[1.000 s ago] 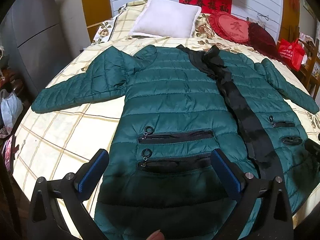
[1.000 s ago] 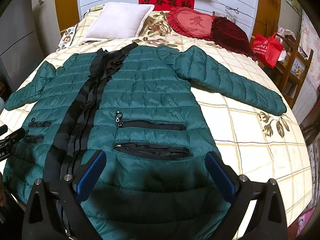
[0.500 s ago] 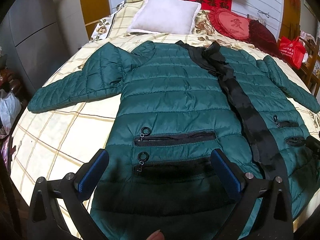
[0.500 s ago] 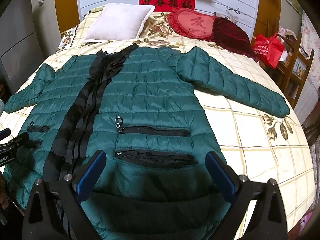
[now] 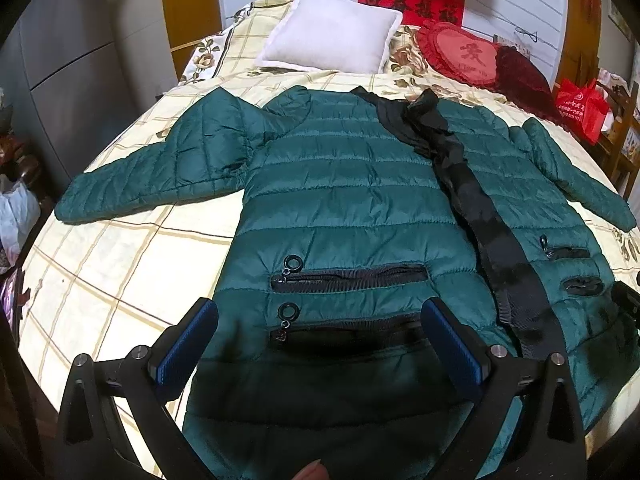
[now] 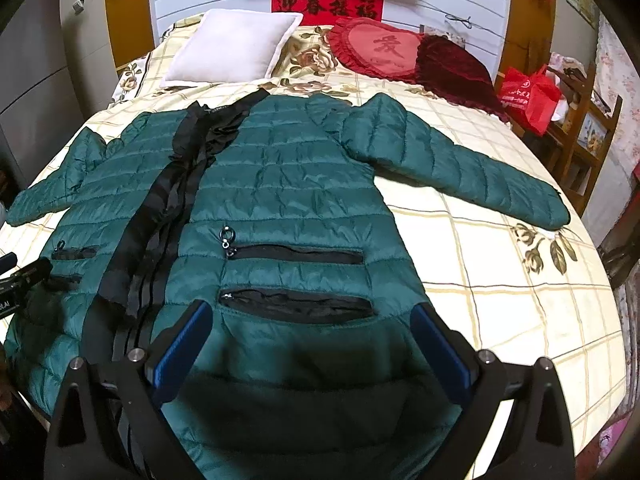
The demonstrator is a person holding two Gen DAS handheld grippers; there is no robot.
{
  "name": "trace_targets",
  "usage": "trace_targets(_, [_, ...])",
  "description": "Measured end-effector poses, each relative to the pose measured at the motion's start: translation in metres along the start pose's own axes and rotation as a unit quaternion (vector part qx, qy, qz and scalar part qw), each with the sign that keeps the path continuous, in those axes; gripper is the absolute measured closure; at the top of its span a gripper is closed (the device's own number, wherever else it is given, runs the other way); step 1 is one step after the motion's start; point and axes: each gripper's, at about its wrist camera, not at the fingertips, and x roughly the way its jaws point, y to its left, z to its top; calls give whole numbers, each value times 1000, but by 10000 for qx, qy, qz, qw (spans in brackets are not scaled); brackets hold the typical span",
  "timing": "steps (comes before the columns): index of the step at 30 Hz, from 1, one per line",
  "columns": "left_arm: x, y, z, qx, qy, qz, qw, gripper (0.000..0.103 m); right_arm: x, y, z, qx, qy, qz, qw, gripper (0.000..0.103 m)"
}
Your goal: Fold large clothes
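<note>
A dark green quilted coat [image 5: 344, 200] lies flat, front up, on the bed, with a black placket down its middle and both sleeves spread outward. It also shows in the right wrist view [image 6: 288, 184]. My left gripper [image 5: 318, 322] is open and empty, hovering above the coat's lower left half near the black zip pockets [image 5: 348, 276]. My right gripper [image 6: 310, 320] is open and empty above the lower right half, near its pockets [image 6: 296, 254]. The coat's hem is hidden under both grippers.
The bed [image 5: 120, 264] has a cream checked cover. A white pillow [image 5: 332, 34] and red cushions [image 5: 464, 54] lie at the head. A red bag [image 6: 528, 92] sits on a wooden chair at the right; grey cabinets [image 5: 60, 64] stand at the left.
Both grippers have drawn back slightly from the coat and tilted up, so the coat sits lower in both views. The coat has not moved and both grippers stay open.
</note>
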Motion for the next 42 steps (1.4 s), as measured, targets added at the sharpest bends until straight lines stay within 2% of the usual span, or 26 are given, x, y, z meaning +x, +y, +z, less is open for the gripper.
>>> trace_targets(7, [-17,3,0,-105,-110,-79,9999,16,-26,-2,2,-104,-212,-61,9997,2])
trace_targets(14, [-32,6,0,-109,-207,-9,9997,16,-38,-6,10,-260,-366,-115,9989,2])
trace_targets(18, [-36,5,-1,-41,-244,12,9997,16,-43,-15,19,-437,-656,-61,9969,2])
trace_targets(23, [-38,0,-6,12,-260,45,9997,16,-33,-32,17,-276,-1007,75,9945,2])
trace_targets(26, [-36,1,-6,-16,-255,80,9996,16,-29,-38,17,-25,-912,140,9957,2])
trace_targets(27, [-34,1,-6,-25,-244,100,9996,16,-33,-38,17,-5,-1005,154,9948,2])
trace_targets(34, [-26,-3,-9,13,-210,68,9998,16,-27,-25,10,-448,-926,-114,9946,2])
trace_targets(39, [-21,9,-4,-101,-366,-52,9993,16,-26,-22,9,-539,-972,-137,9937,2])
trace_targets(42, [-21,18,5,15,-563,-200,9982,16,-25,-22,8,-524,-969,-119,9938,2])
